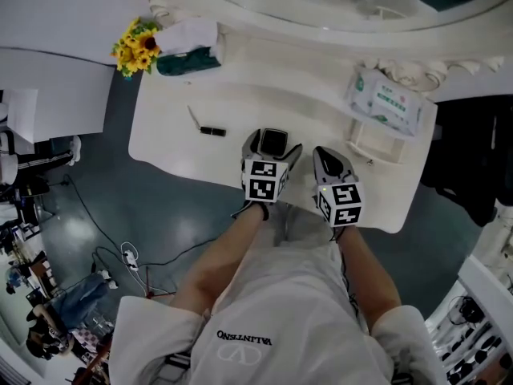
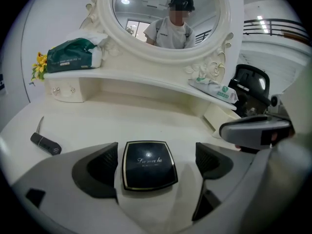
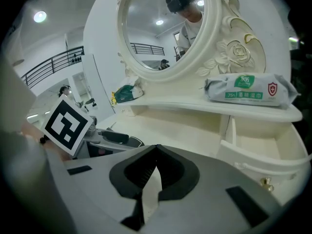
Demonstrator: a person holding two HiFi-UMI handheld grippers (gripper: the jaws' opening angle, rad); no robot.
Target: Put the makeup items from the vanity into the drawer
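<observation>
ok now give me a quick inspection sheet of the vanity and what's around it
surface: white vanity top, with a raised shelf behind
job's things: black compact flat on the top; black tube and thin stick to its left; small drawer open at the right
clutter: green tissue pack, yellow flowers, wipes pack
grippers: left gripper open, jaws either side of the compact; right gripper shut, empty
cables: cords and a power strip on the floor, left
surroundings: oval mirror, dark floor
</observation>
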